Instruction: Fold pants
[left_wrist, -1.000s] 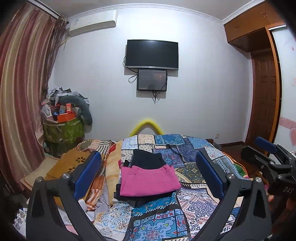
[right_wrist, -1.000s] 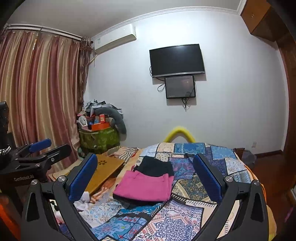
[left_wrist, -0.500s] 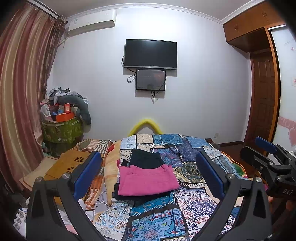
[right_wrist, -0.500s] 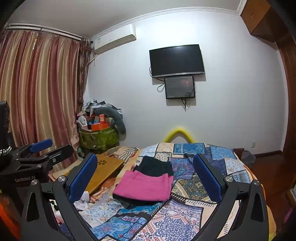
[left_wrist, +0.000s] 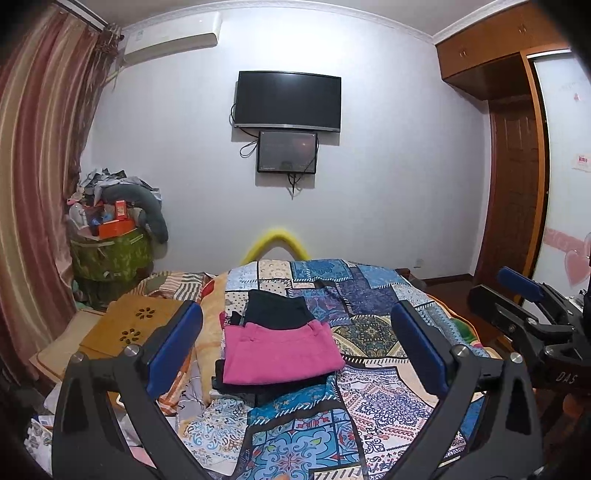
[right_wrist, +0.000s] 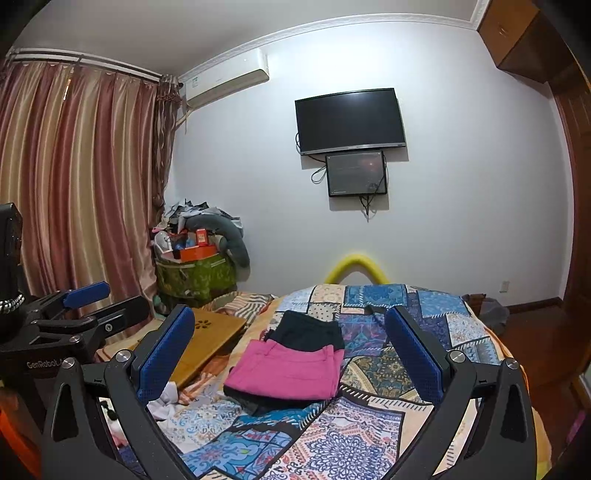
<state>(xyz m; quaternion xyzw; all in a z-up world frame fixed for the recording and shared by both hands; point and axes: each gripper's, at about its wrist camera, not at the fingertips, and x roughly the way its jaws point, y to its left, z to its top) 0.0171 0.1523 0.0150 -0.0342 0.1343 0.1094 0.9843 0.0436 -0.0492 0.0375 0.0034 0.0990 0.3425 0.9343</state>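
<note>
Folded pink pants (left_wrist: 277, 352) lie on a patchwork bedspread (left_wrist: 369, 410), on top of dark folded garments (left_wrist: 275, 308). They also show in the right wrist view (right_wrist: 286, 371), with the dark garments (right_wrist: 308, 334) behind them. My left gripper (left_wrist: 295, 354) is open and empty, held above the bed, short of the pile. My right gripper (right_wrist: 288, 350) is open and empty, also above the bed. Each gripper shows at the edge of the other's view: the right one (left_wrist: 524, 299) and the left one (right_wrist: 85, 302).
A wooden lap desk (left_wrist: 129, 328) lies left of the pile. A green bin heaped with clutter (left_wrist: 110, 251) stands by the curtain (left_wrist: 33, 184). A TV (left_wrist: 288, 101) hangs on the far wall. A wooden door (left_wrist: 513, 192) is at right.
Both grippers stay open and almost still. The left view has drifted slightly; the pile has not moved.
</note>
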